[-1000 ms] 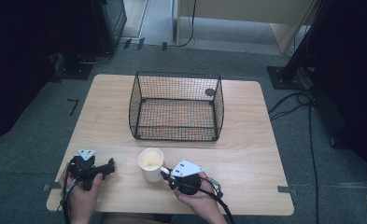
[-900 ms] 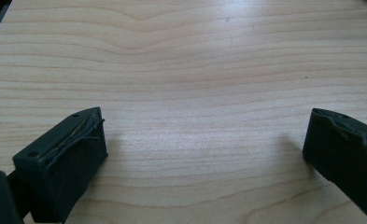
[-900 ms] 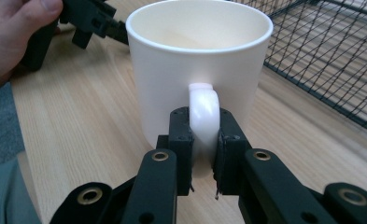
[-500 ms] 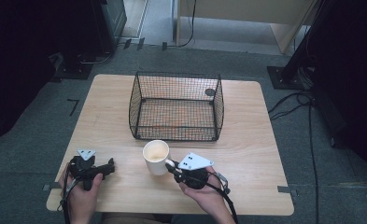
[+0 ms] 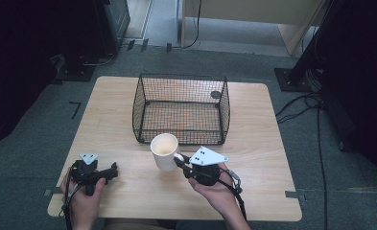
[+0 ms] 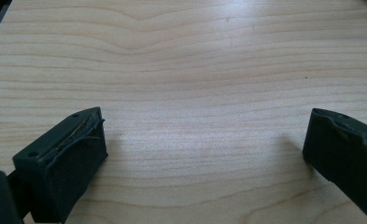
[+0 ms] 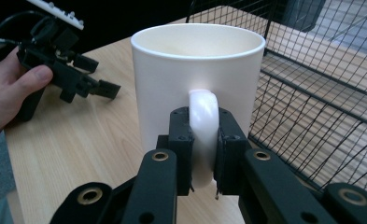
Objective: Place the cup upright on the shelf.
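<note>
A white mug [image 5: 164,151] hangs just above the wooden table [image 5: 128,191], in front of the wire basket [image 5: 181,108]. My right gripper [image 5: 179,160] is shut on the mug's handle [image 7: 203,135], both pads pressing its sides. The mug [image 7: 197,79] stays upright and looks empty in the right gripper view. My left gripper [image 5: 113,168] rests on the table near the front left corner, held by a hand. Its jaws stand wide apart over bare wood in the left gripper view, with nothing between the pads [image 6: 74,154].
The black wire basket [image 7: 321,93] stands open-topped at the middle back of the table, close behind and right of the mug. A small dark round mark [image 5: 216,95] lies beyond the basket. The table's front edge runs just under both hands.
My right gripper has risen with the mug and carried it a little toward the basket. The left gripper has stayed where it was.
</note>
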